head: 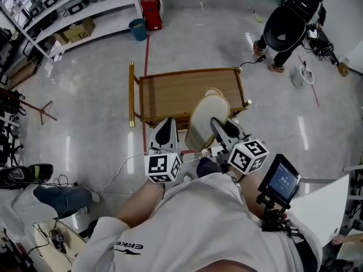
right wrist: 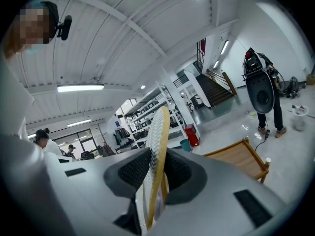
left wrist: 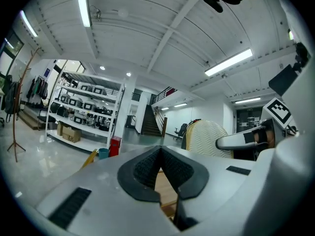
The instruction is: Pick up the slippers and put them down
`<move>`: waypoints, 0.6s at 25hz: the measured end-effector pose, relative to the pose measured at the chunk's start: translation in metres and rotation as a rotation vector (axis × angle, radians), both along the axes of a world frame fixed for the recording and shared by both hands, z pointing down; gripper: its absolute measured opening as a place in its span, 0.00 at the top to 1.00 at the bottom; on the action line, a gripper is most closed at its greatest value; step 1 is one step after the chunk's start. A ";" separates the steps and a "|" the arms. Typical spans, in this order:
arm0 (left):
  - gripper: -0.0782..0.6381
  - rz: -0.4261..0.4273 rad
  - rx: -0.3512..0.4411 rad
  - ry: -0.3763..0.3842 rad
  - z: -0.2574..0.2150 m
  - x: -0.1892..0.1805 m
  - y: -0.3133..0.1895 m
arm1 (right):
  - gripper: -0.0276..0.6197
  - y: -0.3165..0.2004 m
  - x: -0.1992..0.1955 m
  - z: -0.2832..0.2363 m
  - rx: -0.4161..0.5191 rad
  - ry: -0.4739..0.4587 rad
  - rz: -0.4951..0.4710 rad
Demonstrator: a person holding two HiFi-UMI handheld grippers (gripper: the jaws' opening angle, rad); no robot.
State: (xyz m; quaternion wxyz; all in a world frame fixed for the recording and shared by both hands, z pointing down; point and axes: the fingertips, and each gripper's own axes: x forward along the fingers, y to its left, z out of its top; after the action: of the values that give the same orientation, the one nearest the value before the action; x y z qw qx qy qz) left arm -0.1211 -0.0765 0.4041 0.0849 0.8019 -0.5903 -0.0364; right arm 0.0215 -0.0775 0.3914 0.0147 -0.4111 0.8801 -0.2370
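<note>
A beige slipper [head: 207,120] with a ridged pale sole stands on edge above the near edge of a wooden table [head: 170,92]. My right gripper [head: 218,126] is shut on it; in the right gripper view the slipper [right wrist: 157,141] sits clamped between the black pads [right wrist: 134,170], sole to the left. My left gripper [head: 166,130] hangs beside it on the left, shut, with nothing in it; its pads [left wrist: 147,166] meet at the tip. The left gripper view shows the slipper [left wrist: 209,139] off to the right. I cannot tell whether a second slipper is behind the first.
Metal shelving [head: 57,10] stands at the far left, with a red bin [head: 152,10] and a blue bucket [head: 138,29] beyond the table. A person with a black pack [head: 292,24] bends at the far right. Cables lie on the floor; a small screen [head: 281,180] is at my right.
</note>
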 end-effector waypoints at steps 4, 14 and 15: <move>0.89 0.003 -0.001 -0.004 -0.001 0.002 0.010 | 0.82 0.012 0.002 -0.001 0.001 -0.002 0.001; 0.89 -0.018 0.009 -0.024 -0.002 0.010 0.010 | 0.82 0.020 0.015 -0.002 0.016 -0.001 0.003; 0.89 -0.018 0.009 -0.026 -0.001 0.011 0.009 | 0.82 0.019 0.015 -0.002 0.017 -0.001 0.004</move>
State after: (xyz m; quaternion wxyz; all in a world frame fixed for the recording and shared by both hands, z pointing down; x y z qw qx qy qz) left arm -0.1103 -0.0675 0.4032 0.0734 0.7974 -0.5982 -0.0293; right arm 0.0369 -0.0583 0.3898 0.0192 -0.4126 0.8812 -0.2299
